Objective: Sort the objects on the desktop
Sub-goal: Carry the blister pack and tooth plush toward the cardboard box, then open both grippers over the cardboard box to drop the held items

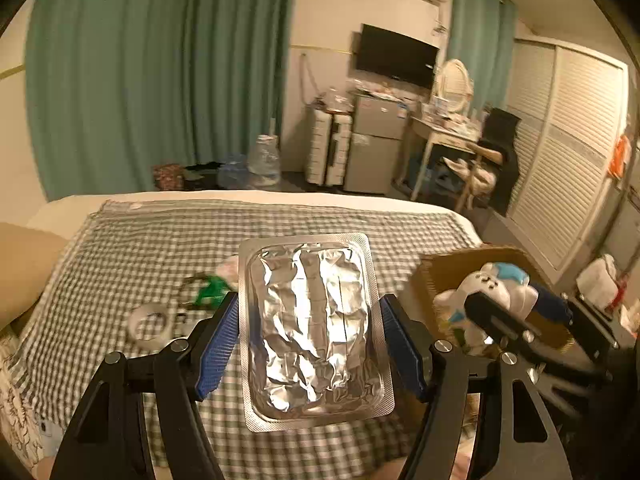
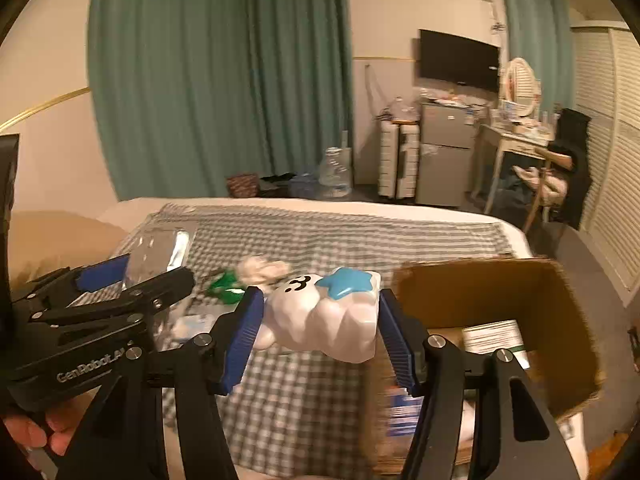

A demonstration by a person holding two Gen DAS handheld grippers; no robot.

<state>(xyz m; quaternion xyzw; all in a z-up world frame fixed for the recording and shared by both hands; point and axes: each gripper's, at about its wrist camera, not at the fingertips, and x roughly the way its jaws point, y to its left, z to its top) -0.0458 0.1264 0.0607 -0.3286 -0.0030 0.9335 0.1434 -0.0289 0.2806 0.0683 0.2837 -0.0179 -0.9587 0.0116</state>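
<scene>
Tongs both grip: my left gripper [image 1: 308,344] pinches a foil pill pack [image 1: 310,330] over the checked blanket [image 1: 160,248]; my right gripper [image 2: 320,336], half-wide, clamps a white toy [image 2: 324,316] beside the cardboard box [image 2: 500,292].

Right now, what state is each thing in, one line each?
Foil pill sheet: held off the bed in the left tool.
White toy: gripped in the right tool.
Cardboard box: open, papers inside.
Tape roll: lying flat on the checked cloth.
</scene>
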